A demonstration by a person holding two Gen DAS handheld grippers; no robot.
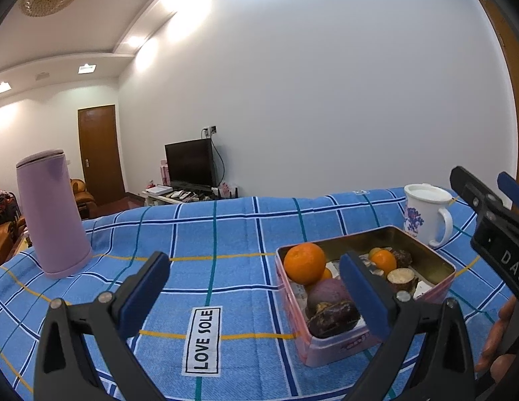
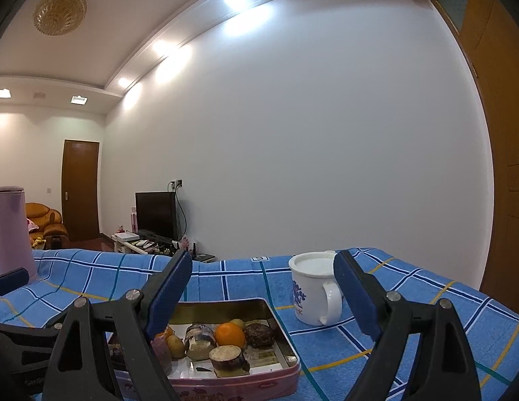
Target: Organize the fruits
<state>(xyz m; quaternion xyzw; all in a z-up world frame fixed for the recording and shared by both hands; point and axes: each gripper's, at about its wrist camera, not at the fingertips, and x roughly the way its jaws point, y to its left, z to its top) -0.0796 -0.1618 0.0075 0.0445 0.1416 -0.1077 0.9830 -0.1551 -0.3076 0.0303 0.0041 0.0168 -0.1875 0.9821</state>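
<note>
Blue-padded and spread wide, the left claw hovers empty above the worktop, which is covered in a blue checked cloth; its right finger stands in front of the near side of a pink tin. The right claw is likewise wide open and holds nothing, its left finger overlapping the tin's left part in that view. Inside the tin lie a large orange at the far left corner, a smaller orange toward the far side, a purple round fruit and a dark brown fruit at the near end, plus a cut brown piece. A white mug with blue flowers stands just beyond the tin to the right, covered by a white lid. A lilac flask stands well apart on the left. A "LOVE SOLE" label is sewn on the cloth between the left claw's fingers
</note>
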